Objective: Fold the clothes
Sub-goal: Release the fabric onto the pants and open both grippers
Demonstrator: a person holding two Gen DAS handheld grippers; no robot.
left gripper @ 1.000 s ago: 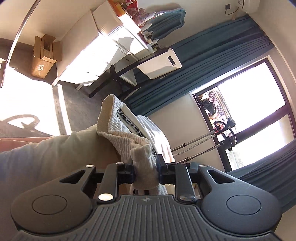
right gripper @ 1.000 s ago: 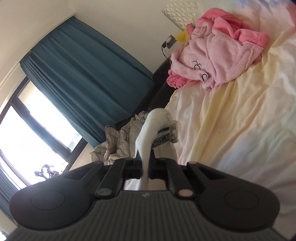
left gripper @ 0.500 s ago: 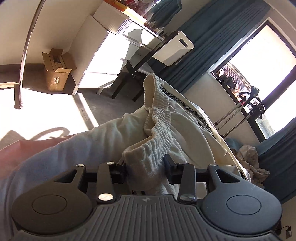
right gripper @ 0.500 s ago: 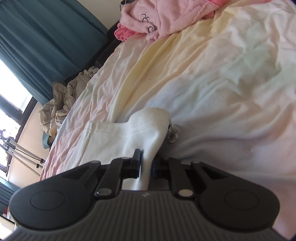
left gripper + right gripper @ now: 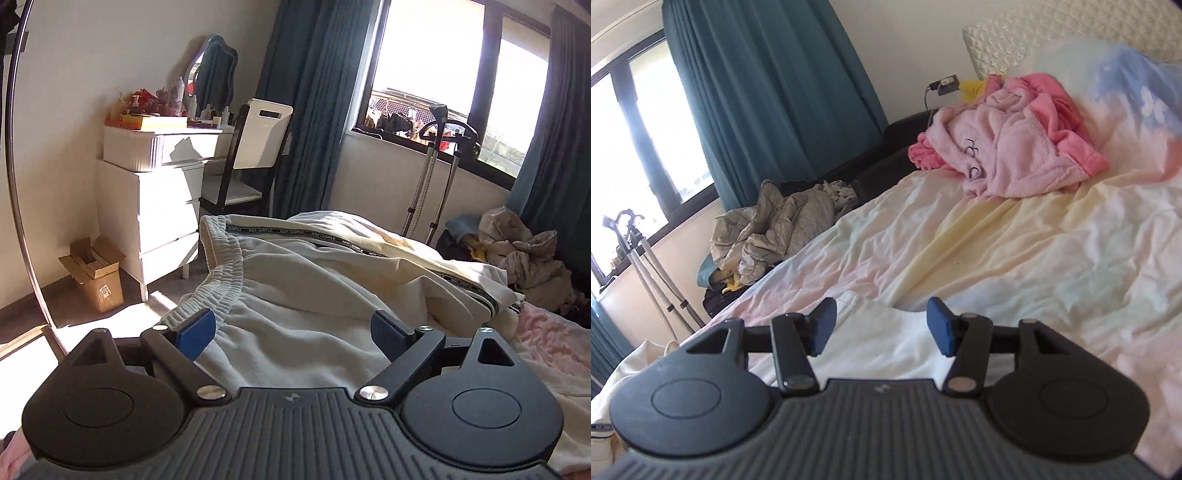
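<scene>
Cream sweatpants (image 5: 306, 295) with an elastic waistband and a black lettered side stripe lie spread on the bed. My left gripper (image 5: 291, 330) is open just above the cloth near the waistband, its blue-padded fingers wide apart and holding nothing. In the right wrist view a white part of the same garment (image 5: 886, 339) lies flat on the pastel bedsheet (image 5: 1015, 258). My right gripper (image 5: 882, 325) hovers over it, open, with nothing between its fingers.
A pink fleece robe (image 5: 1008, 147) is heaped near the headboard. A grey crumpled jacket (image 5: 775, 229) lies beside the bed by the blue curtains. A white dresser (image 5: 155, 199), a chair (image 5: 251, 158), a cardboard box (image 5: 96, 280) and a garment steamer stand (image 5: 436, 173) are beyond the bed's edge.
Both grippers held the sweatpants lifted, lowered them onto the bed, and have now let go and opened. The garment now lies flat on the sheet.
</scene>
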